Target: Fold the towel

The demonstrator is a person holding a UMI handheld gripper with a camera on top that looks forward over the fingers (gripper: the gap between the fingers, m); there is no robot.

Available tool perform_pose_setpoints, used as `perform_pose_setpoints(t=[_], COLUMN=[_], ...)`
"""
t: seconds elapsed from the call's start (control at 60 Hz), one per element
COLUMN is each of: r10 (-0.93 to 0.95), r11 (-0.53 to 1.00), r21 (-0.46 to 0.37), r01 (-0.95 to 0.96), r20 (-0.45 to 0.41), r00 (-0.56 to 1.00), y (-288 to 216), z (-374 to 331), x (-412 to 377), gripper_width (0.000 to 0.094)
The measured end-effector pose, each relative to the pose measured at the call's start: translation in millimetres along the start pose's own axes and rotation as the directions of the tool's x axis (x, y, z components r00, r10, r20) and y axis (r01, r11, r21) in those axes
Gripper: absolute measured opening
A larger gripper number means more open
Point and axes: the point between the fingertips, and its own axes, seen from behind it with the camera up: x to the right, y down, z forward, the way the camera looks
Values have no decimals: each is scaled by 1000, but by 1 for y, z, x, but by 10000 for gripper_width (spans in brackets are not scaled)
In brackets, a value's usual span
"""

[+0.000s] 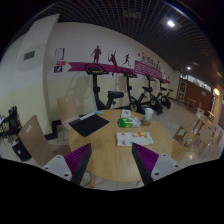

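A light cloth with a coloured print, which looks like the towel [133, 138], lies flat on the wooden table [108, 158], just beyond my right finger. My gripper [112, 166] hangs above the table's near edge and is open. Its purple pads [80, 160] stand wide apart with only bare tabletop between them. Nothing is held.
A dark flat mat [89, 124] lies on the table's far left part. A green box [129, 122] and a white cup [148, 115] stand at the far side. Wooden chairs [38, 142] flank the table. Exercise bikes [103, 92] line the back wall.
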Motion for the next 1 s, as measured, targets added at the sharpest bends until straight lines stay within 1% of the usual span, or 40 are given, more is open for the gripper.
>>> perform_pose_setpoints(t=[0.05,0.067,0.083,0.167,0.317,0.433,0.567,0.75,0.95,0.983,1.0], r10=[1,0,-1,-3,-9,-5,-17,13,-8,-15,-6], r11=[1000,1000,1000,1000,999,998,994,984,967,963,967], r21=[0,-6,-4,-20,-35,-61,-111,-178,-256,-267,-255], r01=[-1,0,1,3,9,6,16,-10,11,20,16], r20=[2,0,2,4,2,12,-4,16,13,24,38], r00=[1000,1000,1000,1000,1000,1000,1000,1000,1000,1000,999], y=[9,2,12,31,47,56,73,97,121,127,124], z=[20,25,35,72,141,202,276,362,420,426,428], x=[1,-2,3,8,18,23,37,42,53,53,49], gripper_width=[852,855,852,857,863,854,856,853,852,858,876])
